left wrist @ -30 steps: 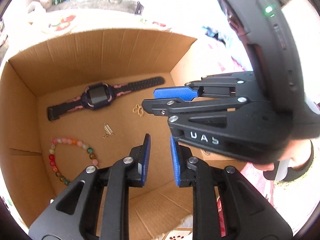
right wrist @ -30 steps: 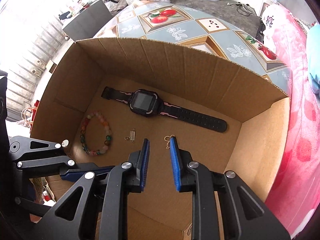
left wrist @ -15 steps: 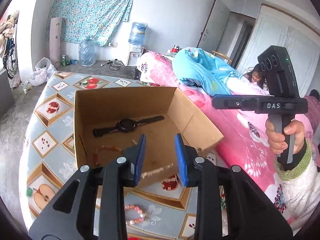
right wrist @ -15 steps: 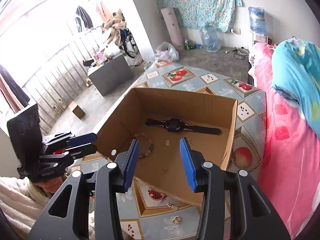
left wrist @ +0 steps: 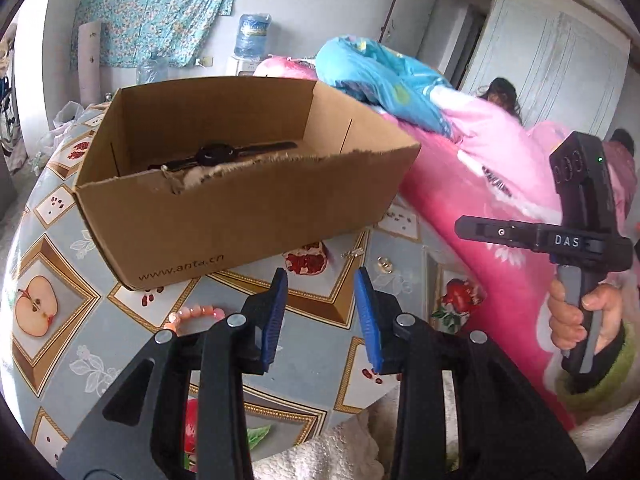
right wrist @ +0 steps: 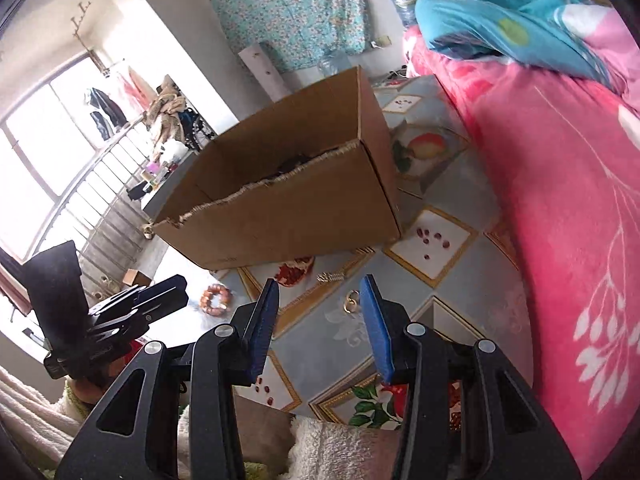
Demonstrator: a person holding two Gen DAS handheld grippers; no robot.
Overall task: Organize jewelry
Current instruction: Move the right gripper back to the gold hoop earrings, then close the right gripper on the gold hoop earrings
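While a watch (left wrist: 212, 155) is already lodged in the cardboard box (left wrist: 240, 216), three pieces are left on the table (left wrist: 60, 240) — a bead bracelet (right wrist: 216, 299), a small chain (right wrist: 331, 277), a gold ring (right wrist: 352, 302); the left gripper (left wrist: 320, 312) and the right gripper (right wrist: 318, 320) are held wide apart, empty.

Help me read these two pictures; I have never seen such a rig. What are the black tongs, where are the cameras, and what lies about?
No robot here: a person holds a two-finger tool in each hand, each carrying a forward-looking camera. One picture looks along the left tool, open and empty; in it the other hand grips the right tool's handle. The other picture looks along the right tool, also open and empty. On the patterned tablecloth stands a cardboard box with a watch inside. In front of it lie a bead bracelet, a small chain piece and a gold ring.
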